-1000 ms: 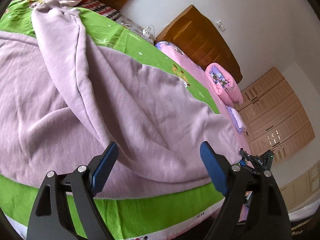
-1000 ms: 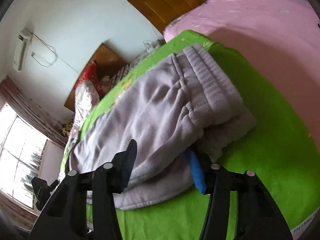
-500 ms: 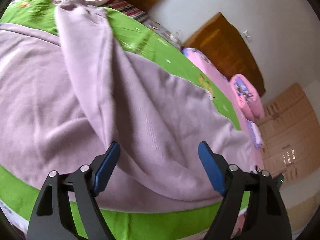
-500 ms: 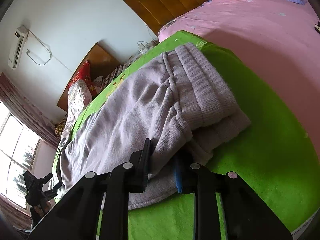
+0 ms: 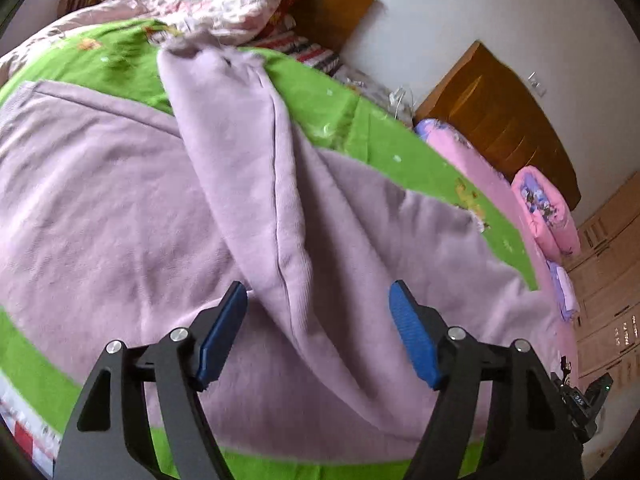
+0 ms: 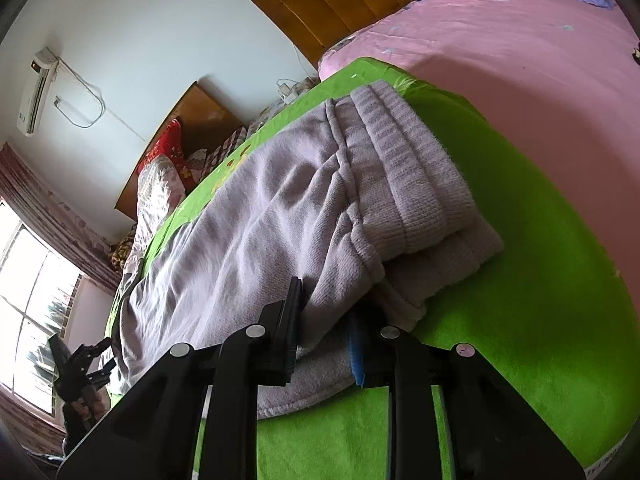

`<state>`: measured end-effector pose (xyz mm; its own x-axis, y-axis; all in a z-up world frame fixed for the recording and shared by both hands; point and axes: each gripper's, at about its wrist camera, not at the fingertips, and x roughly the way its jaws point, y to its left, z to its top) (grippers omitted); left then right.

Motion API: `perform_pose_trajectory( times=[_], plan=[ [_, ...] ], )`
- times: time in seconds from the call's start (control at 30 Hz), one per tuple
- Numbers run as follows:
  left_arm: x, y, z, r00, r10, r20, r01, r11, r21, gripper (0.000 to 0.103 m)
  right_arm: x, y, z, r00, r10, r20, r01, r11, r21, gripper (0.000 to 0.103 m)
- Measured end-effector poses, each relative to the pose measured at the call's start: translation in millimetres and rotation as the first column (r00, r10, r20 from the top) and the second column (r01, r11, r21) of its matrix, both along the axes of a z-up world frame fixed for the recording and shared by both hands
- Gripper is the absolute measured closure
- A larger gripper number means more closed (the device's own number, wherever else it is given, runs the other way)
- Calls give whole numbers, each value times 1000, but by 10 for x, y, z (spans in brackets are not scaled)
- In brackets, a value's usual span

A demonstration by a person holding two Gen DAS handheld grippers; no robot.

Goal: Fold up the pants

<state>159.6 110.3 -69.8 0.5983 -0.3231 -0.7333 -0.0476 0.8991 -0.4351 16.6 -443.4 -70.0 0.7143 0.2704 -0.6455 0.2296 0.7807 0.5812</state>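
Note:
Pale lilac knit pants (image 5: 120,208) lie spread on a green blanket (image 5: 328,104). One leg is folded into a raised ridge running from the far end toward my left gripper (image 5: 318,332), which is open, its blue pads either side of the ridge just above the cloth. In the right wrist view the pants (image 6: 248,224) end in a ribbed waistband (image 6: 404,168) folded double. My right gripper (image 6: 326,332) is shut on the near edge of the pants by the waistband.
The green blanket (image 6: 540,280) covers a bed beside a second bed with a pink sheet (image 6: 500,40). Pillows (image 5: 224,0) and wooden headboards (image 5: 500,112) stand at the far end. A window (image 6: 28,292) is at the left. Wardrobes (image 5: 612,280) stand at the right.
My right gripper has closed on the pants' edge near the waistband. My left gripper has shifted along the pants over the folded ridge and stays open.

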Motion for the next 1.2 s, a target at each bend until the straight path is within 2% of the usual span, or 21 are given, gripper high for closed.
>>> perform_pose_trajectory(
  times=[0.03, 0.1, 0.13, 0.2, 0.33, 0.4, 0.47, 0.53, 0.57, 0.6, 0.67, 0.77, 0.87, 0.93, 1.03, 1.1, 1.2],
  plan=[
    [46, -29, -21, 1000, -1, -1, 1, 1000, 21, 32, 0, 3, 3, 1000, 0, 0, 0, 1000, -2, 81],
    [120, -78, -24, 1000, -7, 6, 7, 994, 106, 69, 2, 2, 8, 1000, 0, -2, 0, 1000, -5, 81],
    [153, -74, -14, 1000, -8, 9, 7, 991, 130, 96, 8, 3, 16, 1000, 0, -5, 0, 1000, -10, 81],
    [184, 22, 77, 999, -21, 38, 18, 996, 82, 97, 43, 19, 102, 1000, 8, -5, -9, 999, -40, 85],
    [-83, 247, 534, 984, 0, 180, 2, 1000, -9, 98, 75, 4, 548, 993, 49, 104, -41, 996, -76, 89],
    [-274, 340, 618, 980, 0, 201, 2, 1000, -10, 97, 49, 8, 676, 988, 70, 140, -56, 993, -100, 89],
    [-414, 377, 443, 988, -6, 151, 1, 999, 32, 97, 23, 6, 601, 988, 93, 121, -81, 991, -102, 89],
    [-453, 398, 143, 997, 2, 78, -5, 999, 39, 97, 15, 12, 345, 995, 93, 39, -88, 991, -97, 89],
    [-453, 386, -49, 999, 6, 41, -7, 1000, 29, 97, 7, 19, 141, 996, 82, -30, -85, 992, -96, 90],
    [-449, 379, -140, 1000, 8, 30, -9, 999, 34, 97, -21, 6, 5, 996, 73, -47, -76, 994, -78, 92],
    [-440, 351, -163, 998, 7, 62, -11, 998, 62, 96, -53, -33, -7, 998, 55, -14, -56, 998, -40, 92],
    [-438, 311, -53, 997, -13, 77, 5, 996, 91, 96, -10, 27, 153, 998, 64, 3, -64, 994, -91, 92],
    [-581, 301, 148, 992, 3, 127, -16, 995, 98, 96, -32, 20, 256, 998, 64, 28, -61, 994, -89, 92],
    [-607, 237, 147, 993, -7, 118, -7, 993, 118, 96, -54, 15, 200, 998, 59, 12, -58, 993, -99, 92],
    [-522, 217, -84, 998, -13, 65, 4, 991, 137, 96, -65, -19, -14, 999, 42, -20, -43, 997, -62, 92],
    [-549, 232, -100, 998, -3, 67, -5, 993, 118, 96, -78, -12, 78, 999, 35, -8, -36, 997, -70, 92],
    [-538, 200, -60, 997, -16, 74, 6, 990, 140, 96, -127, 4, 229, 999, 45, 21, -42, 994, -102, 92]
  ],
)
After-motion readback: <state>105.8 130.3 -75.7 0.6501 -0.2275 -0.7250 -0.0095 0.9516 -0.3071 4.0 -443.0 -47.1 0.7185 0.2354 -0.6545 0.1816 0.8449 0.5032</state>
